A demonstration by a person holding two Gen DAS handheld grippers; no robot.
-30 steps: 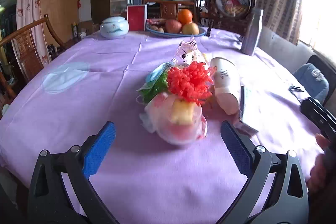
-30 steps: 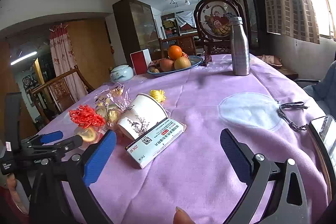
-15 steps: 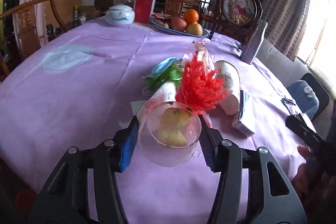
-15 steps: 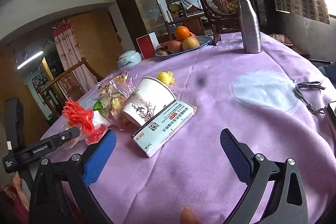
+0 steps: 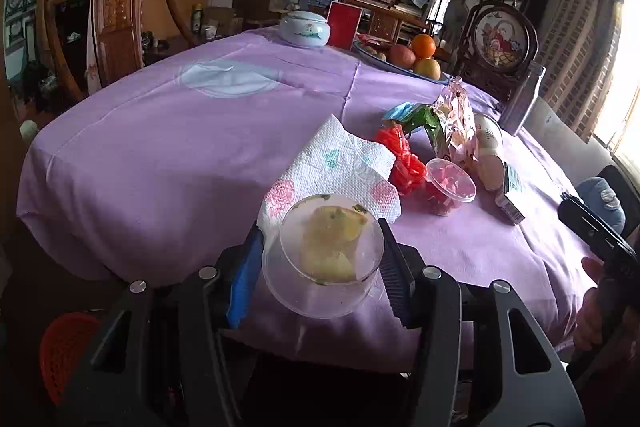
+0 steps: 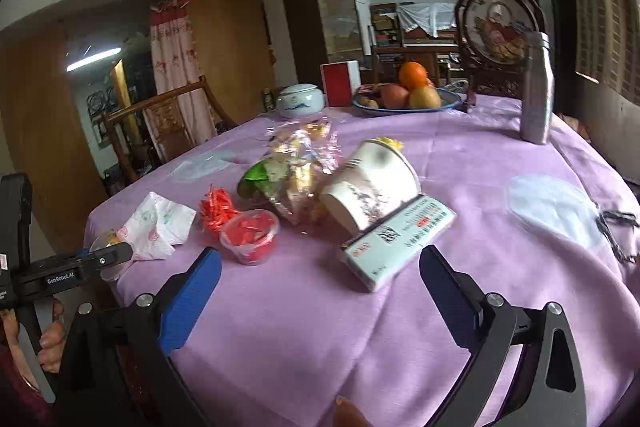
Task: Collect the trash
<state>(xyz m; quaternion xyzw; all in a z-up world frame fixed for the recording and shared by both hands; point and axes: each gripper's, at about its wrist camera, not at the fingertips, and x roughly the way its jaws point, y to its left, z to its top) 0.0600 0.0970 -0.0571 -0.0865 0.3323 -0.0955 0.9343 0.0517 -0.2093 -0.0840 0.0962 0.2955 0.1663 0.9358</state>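
Item: clear plastic cup (image 5: 328,259), yellow food scrap inside. A second ago it lay in the trash pile with the left gripper (image 5: 320,267) spread wide around it; now the jaws are clamped on its sides and it has been drawn to the near edge of the surface (image 5: 160,163), a floral paper napkin (image 5: 340,167) trailing along. First piece likely collected. Right gripper (image 6: 320,279): jaws wide, empty, facing the medicine box (image 6: 396,239). Remaining: red-filled cup (image 5: 450,187), paper cup (image 6: 372,187), wrappers (image 5: 452,123).

Lilac tablecloth (image 5: 160,155), rose-printed white napkin (image 5: 340,167)
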